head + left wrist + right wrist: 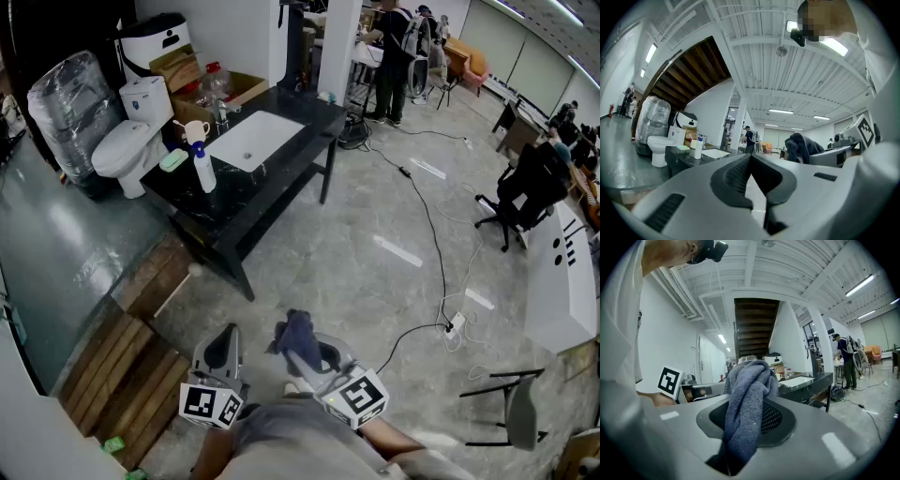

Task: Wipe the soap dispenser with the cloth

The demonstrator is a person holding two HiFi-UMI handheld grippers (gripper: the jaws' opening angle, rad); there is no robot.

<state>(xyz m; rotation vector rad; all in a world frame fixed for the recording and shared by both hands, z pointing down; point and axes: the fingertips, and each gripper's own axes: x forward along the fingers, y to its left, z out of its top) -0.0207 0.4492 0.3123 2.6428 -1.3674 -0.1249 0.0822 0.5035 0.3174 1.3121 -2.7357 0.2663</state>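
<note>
While the right gripper (302,345) is clamped on the bunched blue-grey cloth (293,328), the left gripper (226,337) has its jaws pressed together on nothing. Both hover well short of the black counter (281,180), where the soap dispenser (202,169) stands upright.

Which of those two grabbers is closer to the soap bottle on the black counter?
Left, slightly. Both hang far back across the floor from the soap dispenser; the left gripper, shut and empty, lines up with it, while the right gripper, clamping the cloth, sits farther to the side.
</note>
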